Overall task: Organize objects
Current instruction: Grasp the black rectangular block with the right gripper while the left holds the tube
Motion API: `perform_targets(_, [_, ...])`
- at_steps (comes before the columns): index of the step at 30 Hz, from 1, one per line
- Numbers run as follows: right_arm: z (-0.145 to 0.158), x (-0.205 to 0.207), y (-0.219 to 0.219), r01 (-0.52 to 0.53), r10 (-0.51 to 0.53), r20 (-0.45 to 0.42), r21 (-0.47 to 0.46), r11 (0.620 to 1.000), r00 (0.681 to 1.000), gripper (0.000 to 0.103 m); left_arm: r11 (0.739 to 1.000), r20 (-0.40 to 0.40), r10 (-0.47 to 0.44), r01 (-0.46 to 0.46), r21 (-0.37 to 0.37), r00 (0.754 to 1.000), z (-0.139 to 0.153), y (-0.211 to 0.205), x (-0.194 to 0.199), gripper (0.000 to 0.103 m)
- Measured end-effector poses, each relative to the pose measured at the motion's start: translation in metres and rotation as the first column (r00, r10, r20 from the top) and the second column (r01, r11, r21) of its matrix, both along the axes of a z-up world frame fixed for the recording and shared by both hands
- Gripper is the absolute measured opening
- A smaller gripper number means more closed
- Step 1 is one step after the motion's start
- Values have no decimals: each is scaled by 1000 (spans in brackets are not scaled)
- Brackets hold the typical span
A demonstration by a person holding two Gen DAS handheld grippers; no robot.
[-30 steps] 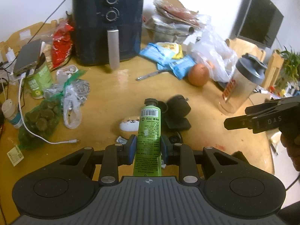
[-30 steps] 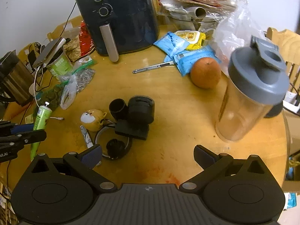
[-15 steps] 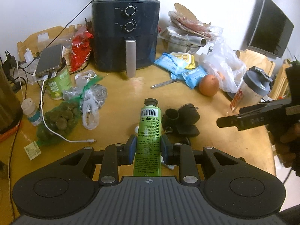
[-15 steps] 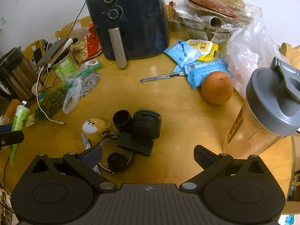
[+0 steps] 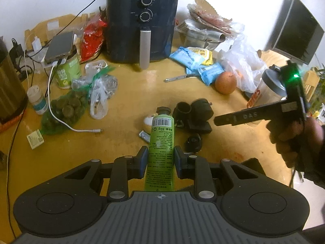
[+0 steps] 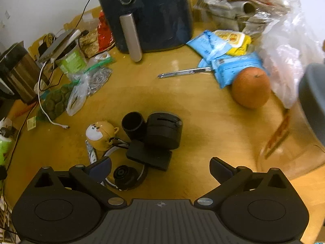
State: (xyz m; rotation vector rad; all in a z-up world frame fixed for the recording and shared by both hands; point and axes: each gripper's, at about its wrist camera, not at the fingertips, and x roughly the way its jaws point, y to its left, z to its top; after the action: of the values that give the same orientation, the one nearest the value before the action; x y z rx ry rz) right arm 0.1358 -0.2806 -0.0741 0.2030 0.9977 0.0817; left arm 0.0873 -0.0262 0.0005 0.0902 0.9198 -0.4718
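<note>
My left gripper (image 5: 160, 156) is shut on a green tube (image 5: 161, 140) with a dark cap, held above the wooden table (image 5: 132, 93). The tube's end also shows at the left edge of the right wrist view (image 6: 4, 148). My right gripper (image 6: 160, 167) is open and empty, hovering over the table's front; it shows from the side in the left wrist view (image 5: 254, 114). Below it lie a black camera-like device (image 6: 160, 134), a black cap (image 6: 125, 174) and a small bear-faced case (image 6: 100, 135).
A dark air fryer (image 5: 142, 26) stands at the back. An orange (image 6: 250, 87), blue snack packets (image 6: 229, 65), a metal tool (image 6: 184, 72) and a shaker bottle (image 5: 268, 91) are to the right. Bags (image 5: 67, 107), a green can (image 5: 68, 71) and a white cable (image 5: 61, 120) lie left.
My left gripper has pulled back and risen with the tube, showing more of the table. My right gripper has moved forward and left, and the shaker bottle has slid to its right edge.
</note>
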Motion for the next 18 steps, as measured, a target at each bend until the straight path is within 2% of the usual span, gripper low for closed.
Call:
perform_targets(6, [-18, 17, 3, 1, 2, -54, 51, 999, 999, 101, 1000, -2, 10, -10, -6, 1000, -1, 1, -5, 27])
perform_targets(8, [-25, 23, 4, 14, -9, -79, 68, 998, 997, 97, 1000, -4, 18, -18, -9, 1000, -1, 2, -7, 27])
perform_targets(18, [-52, 47, 13, 104, -82, -182, 116, 988, 980, 97, 997, -5, 70, -70, -23, 998, -3, 13, -13, 27])
